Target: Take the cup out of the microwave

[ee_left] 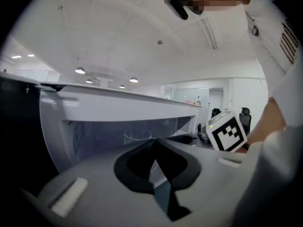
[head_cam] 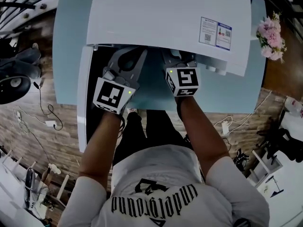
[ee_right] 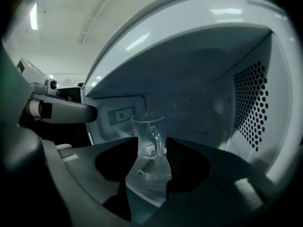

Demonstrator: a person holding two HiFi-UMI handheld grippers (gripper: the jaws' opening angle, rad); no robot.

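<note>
Cup point(ee_right: 150, 137) dead ahead, standing upright on the floor of the microwave point(ee_right: 255, 103), with its handle turned my way at about 5 o'clock. My right gripper point(ee_right: 152, 144) is lined up on it. The fingers point(ee_right: 189, 160) are spread wide and the cup sits framed in the gap, though I judge nothing is touching yet. To do this cleanly I'd go in level until the glass body sits well between the pads, then close on the body rather than the handle. Clear glass looks slippery, so I'd squeeze firmly, lift only a little and draw straight back under the cavity's top edge. My left gripper point(ee_left: 154, 148) is at the cavity mouth, toward 9 o'clock by the open door point(head_cam: 84, 98), its fingers pressed together on nothing. From the head view, the microwave's top hides the cup and both sets of fingers. The left gripper view gives the cup only as a faint outline. I can't tell whether it holds any liquid.
</note>
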